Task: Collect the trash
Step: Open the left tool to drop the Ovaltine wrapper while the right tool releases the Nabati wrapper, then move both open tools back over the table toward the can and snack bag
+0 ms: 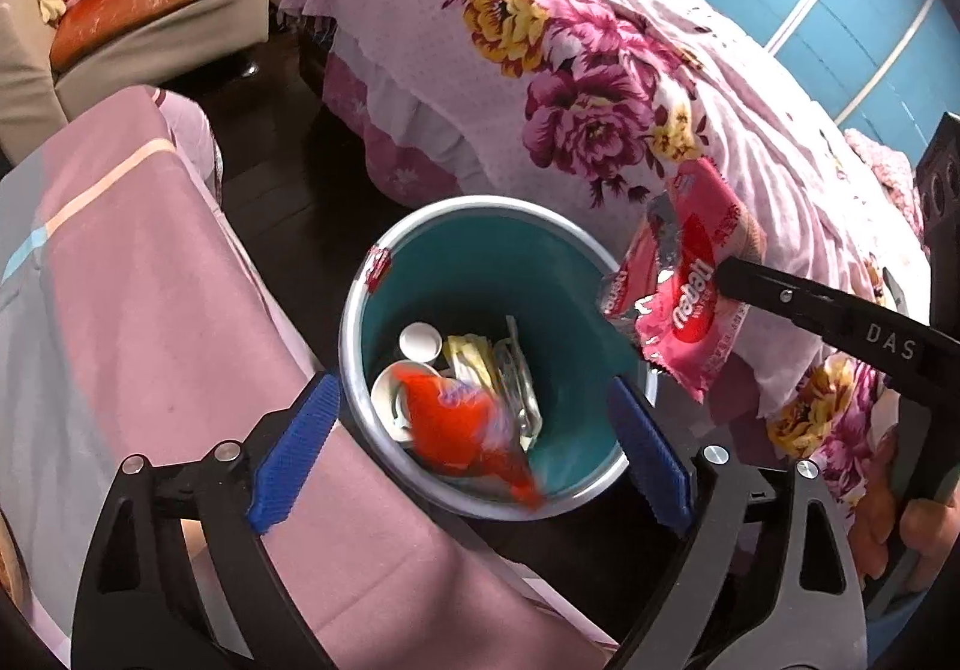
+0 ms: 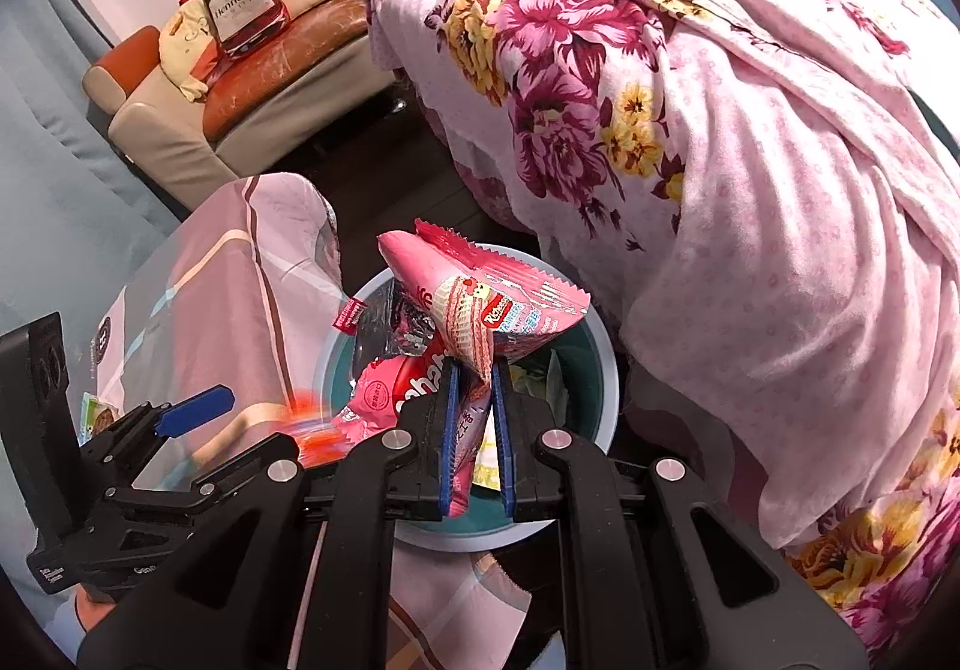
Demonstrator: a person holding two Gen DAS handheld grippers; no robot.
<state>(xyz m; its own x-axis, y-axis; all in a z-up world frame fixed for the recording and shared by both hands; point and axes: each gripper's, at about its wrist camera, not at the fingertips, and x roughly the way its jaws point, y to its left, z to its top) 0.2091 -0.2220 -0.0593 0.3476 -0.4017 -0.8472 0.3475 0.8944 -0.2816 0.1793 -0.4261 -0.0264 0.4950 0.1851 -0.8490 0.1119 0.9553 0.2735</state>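
- The left gripper [image 1: 474, 448] hangs over the bin [image 1: 360, 370] with its blue pads spread wide and nothing between them; a blurred orange wrapper [image 1: 462, 430] sits in the bin's mouth, seemingly dropping in.
- The right gripper [image 2: 476, 430] is clamped on a pink snack wrapper [image 2: 480, 310], held above the bin's rim, likely for the next drop.
- Earlier trash, a white cap [image 1: 420, 340] and papers, lies at the bottom.
- Beyond stands the bed [image 1: 600, 88] with its floral cover.

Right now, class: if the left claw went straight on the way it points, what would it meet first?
Probably the blurred orange wrapper in the teal bin, between its open blue pads; depth is uncertain.
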